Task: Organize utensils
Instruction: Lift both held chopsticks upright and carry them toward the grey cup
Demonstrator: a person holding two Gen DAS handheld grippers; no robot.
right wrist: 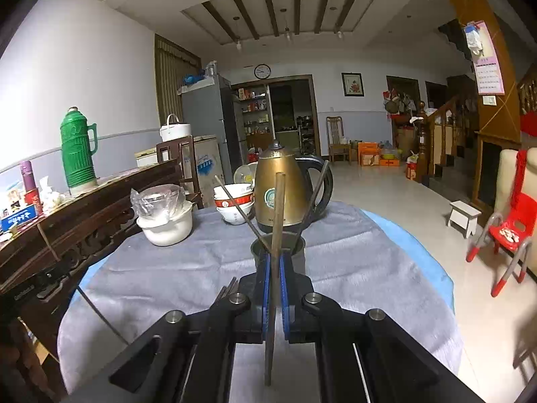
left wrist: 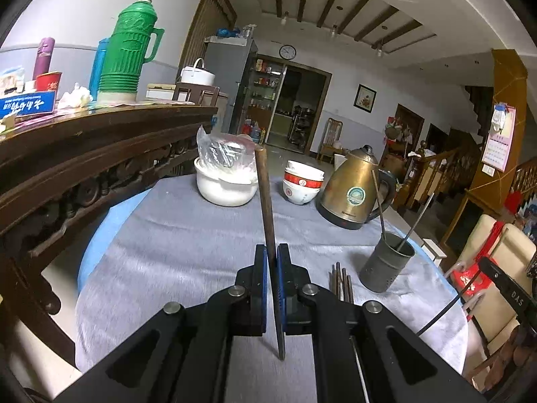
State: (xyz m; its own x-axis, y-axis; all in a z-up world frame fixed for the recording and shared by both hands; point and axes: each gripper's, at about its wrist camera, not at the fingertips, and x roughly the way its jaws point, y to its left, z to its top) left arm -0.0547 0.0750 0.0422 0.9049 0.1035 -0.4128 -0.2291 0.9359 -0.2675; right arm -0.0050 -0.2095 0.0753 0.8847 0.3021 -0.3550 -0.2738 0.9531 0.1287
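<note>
Left gripper (left wrist: 272, 255) is what I see first in my left wrist view. Its blue pads are squeezed tight on a brown chopstick (left wrist: 265, 208) that sticks up and tilts a little. Just right of the gripper, more brown chopsticks (left wrist: 342, 282) lie flat on the grey cloth (left wrist: 174, 245). Beside them stands a grey metal utensil cup (left wrist: 386, 265) with two thin metal chopsticks (left wrist: 379, 201) leaning inside. A gold kettle (left wrist: 352, 191), stacked bowls (left wrist: 302, 184) and a white pot (left wrist: 225, 188) sit farther back.

Right gripper (right wrist: 276, 268) fills my right wrist view. Its pads pinch another brown chopstick (right wrist: 278, 215), standing almost straight up. That chopstick is right in front of the utensil cup (right wrist: 258, 252), near its rim. The gold kettle (right wrist: 278, 188) stands just behind the cup.
</note>
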